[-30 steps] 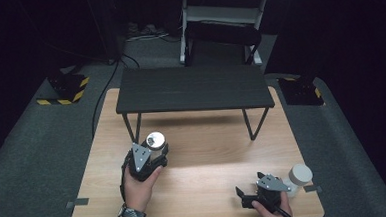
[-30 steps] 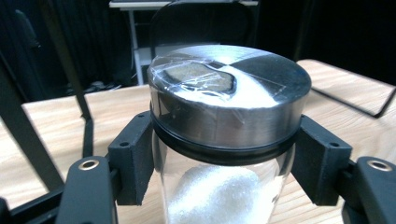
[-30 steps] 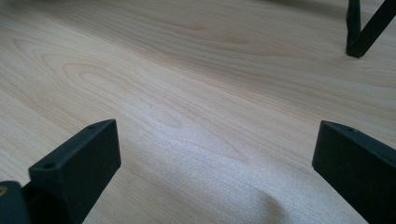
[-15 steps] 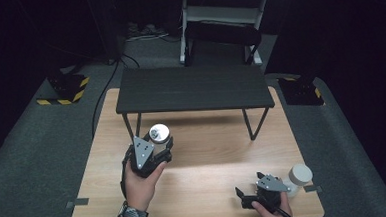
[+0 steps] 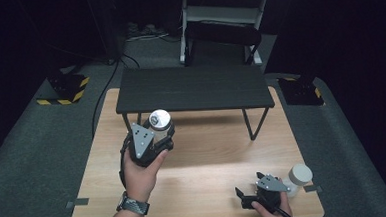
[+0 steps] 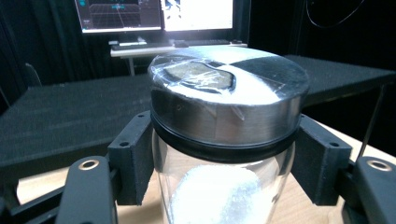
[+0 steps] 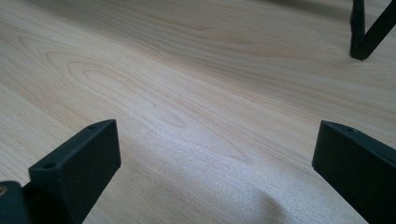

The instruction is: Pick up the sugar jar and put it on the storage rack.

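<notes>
High view: a glass jar (image 5: 160, 121) with a metal lid is held by the left gripper (image 5: 150, 141) above the wooden bench (image 5: 208, 152), just before the black shelf (image 5: 195, 88). Its jaws are closed against the jar below the lid. The right gripper (image 5: 260, 191) is seen near a white-lidded jar (image 5: 299, 178), jaws spread wide and empty

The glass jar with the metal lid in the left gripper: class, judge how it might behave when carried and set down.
The jar has clear smooth walls, so it is probably slippery and breakable; the left gripper clamps it just under the lid. White powder fills only its lower part, so it is likely fairly light. It looks tall and narrow, so it may tip if set down tilted.
</notes>
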`<state>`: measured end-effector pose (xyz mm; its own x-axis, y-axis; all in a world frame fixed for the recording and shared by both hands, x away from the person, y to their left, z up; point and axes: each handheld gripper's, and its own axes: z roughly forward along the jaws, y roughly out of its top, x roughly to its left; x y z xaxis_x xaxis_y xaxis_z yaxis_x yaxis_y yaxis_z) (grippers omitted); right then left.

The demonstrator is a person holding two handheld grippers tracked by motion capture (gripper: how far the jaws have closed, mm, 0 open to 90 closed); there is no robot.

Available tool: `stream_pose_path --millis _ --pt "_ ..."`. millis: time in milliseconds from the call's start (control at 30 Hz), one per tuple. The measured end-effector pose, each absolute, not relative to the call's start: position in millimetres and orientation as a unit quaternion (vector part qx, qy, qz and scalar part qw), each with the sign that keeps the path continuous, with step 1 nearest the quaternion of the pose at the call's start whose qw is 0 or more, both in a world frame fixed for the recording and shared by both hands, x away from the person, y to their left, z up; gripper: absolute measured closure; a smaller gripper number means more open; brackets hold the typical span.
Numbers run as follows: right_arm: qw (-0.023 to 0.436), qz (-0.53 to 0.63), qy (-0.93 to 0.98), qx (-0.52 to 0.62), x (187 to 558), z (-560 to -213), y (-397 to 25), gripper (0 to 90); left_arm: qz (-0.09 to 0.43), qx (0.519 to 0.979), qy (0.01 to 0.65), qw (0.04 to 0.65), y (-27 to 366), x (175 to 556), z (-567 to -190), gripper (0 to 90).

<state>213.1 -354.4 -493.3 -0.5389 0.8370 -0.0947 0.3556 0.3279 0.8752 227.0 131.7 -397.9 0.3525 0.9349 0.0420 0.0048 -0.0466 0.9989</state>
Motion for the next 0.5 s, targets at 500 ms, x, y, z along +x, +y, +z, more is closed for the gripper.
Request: stream_pose_path --millis 500 --pt "0.278 0.43 0.765 0.39 214 -493 -355 0.6 0.422 0.577 0.387 0.582 124 249 -366 31.7"
